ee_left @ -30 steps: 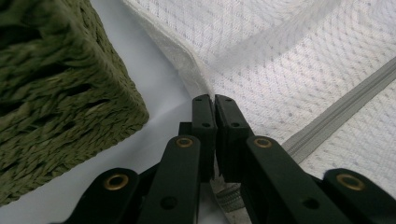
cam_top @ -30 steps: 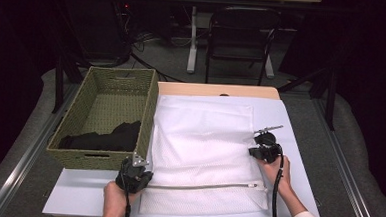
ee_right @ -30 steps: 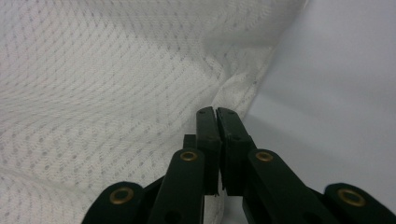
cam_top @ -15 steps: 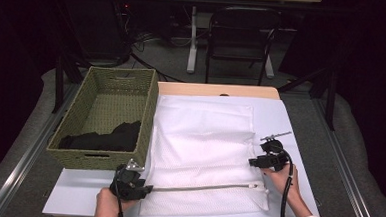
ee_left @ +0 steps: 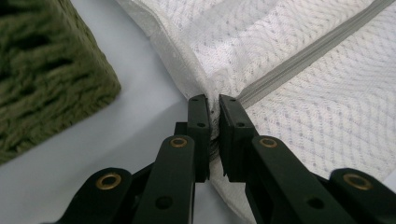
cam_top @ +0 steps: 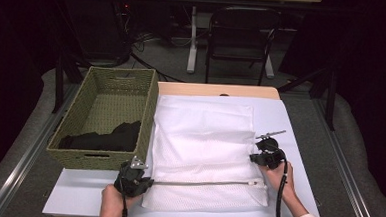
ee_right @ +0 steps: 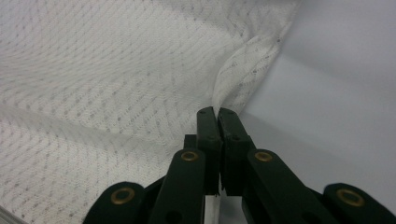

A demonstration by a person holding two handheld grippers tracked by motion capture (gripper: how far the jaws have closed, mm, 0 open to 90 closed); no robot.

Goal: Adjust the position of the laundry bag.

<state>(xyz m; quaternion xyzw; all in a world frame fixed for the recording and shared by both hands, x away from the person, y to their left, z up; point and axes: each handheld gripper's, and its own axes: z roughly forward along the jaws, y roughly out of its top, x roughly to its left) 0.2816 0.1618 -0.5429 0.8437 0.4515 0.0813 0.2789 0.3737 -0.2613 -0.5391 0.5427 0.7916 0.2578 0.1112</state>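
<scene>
I see one white mesh zippered laundry bag (cam_top: 203, 154) lying flat on the white-covered bench (cam_top: 299, 144), its left edge just beside one green woven basket (cam_top: 105, 119) that holds a black cloth (cam_top: 104, 138); bare bench lies to the bag's right. My left hand-held gripper (ee_left: 213, 100) has just been closing and pinches the bag's corner by the grey zipper (ee_left: 308, 58). My right hand-held gripper (ee_right: 217, 112), likewise just closed, clamps the bag's right edge.

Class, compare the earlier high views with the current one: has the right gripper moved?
Yes. The right gripper has shifted toward the person, farther from the table's wooden far edge, along the mesh bag's right edge.
</scene>
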